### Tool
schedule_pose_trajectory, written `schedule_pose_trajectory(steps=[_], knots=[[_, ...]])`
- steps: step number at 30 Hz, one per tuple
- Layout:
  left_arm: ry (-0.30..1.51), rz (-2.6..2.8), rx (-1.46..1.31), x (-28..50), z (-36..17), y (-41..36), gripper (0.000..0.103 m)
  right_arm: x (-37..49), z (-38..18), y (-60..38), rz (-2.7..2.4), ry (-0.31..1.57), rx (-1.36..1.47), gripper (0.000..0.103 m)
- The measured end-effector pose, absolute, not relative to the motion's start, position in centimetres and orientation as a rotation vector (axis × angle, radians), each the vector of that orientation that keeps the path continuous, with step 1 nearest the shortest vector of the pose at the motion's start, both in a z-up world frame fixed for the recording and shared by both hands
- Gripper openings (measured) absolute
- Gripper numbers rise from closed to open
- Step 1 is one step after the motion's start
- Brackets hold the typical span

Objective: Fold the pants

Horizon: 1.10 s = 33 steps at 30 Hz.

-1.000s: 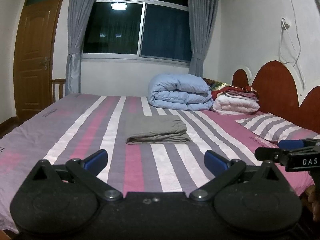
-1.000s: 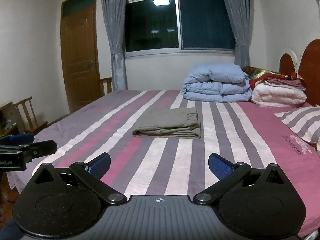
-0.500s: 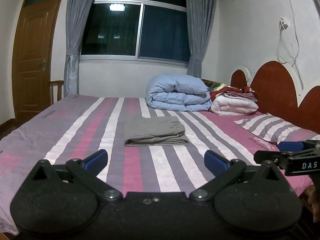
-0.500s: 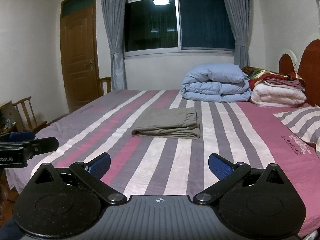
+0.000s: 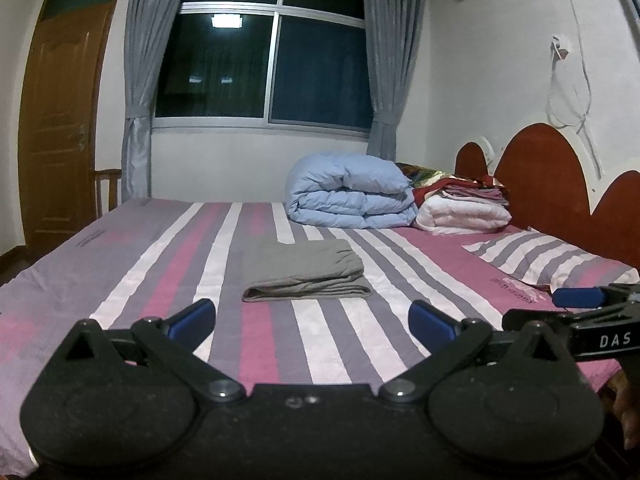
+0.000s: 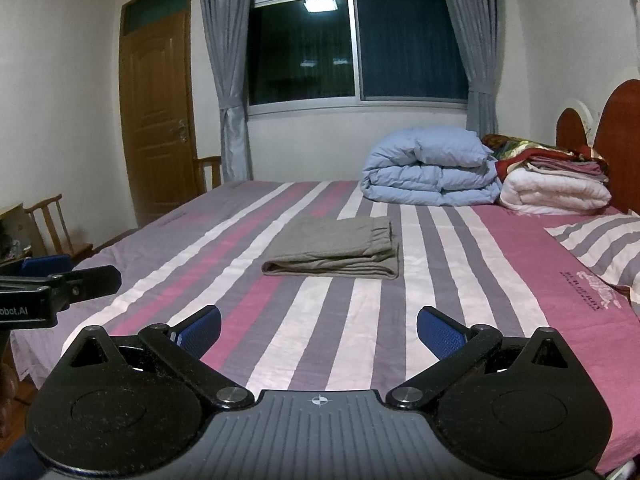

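Observation:
Grey pants [image 5: 304, 272] lie folded into a flat rectangle in the middle of the striped bed [image 5: 160, 264]; they also show in the right wrist view [image 6: 336, 252]. My left gripper [image 5: 312, 320] is open and empty, held back near the bed's front edge, well short of the pants. My right gripper [image 6: 319, 330] is open and empty, also well short of the pants. Each gripper shows at the edge of the other's view: the right one [image 5: 580, 300], the left one [image 6: 60, 276].
A rolled light-blue duvet [image 5: 348, 196] and a stack of white and red blankets [image 5: 460, 208] lie at the far end by the red headboard [image 5: 540, 168]. A striped pillow [image 5: 548, 256] lies right. A wooden chair [image 6: 52, 224] and a door [image 6: 156, 120] stand left.
Both grippers have drawn back slightly from the bed and stayed open. The folded pants have not moved.

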State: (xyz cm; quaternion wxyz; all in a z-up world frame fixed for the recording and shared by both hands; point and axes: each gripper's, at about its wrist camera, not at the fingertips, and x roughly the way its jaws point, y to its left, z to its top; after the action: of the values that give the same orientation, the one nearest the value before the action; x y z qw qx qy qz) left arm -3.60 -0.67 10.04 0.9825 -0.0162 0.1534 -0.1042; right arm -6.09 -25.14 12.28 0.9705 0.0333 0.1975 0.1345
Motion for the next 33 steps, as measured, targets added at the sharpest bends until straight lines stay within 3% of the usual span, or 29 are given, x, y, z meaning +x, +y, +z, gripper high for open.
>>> schedule_pose_trajectory(steps=[21,33], knots=[[0.308,-0.232,-0.044,-3.33,10.53,-0.97,0.097,-6.36,12.6,-25.05,0.268,0.397,0.068,0.103],[0.294,-0.262,-0.027,-3.41,10.36,-1.11,0.086,-6.38,12.69,-25.0,0.266,0.394,0.067,0.103]])
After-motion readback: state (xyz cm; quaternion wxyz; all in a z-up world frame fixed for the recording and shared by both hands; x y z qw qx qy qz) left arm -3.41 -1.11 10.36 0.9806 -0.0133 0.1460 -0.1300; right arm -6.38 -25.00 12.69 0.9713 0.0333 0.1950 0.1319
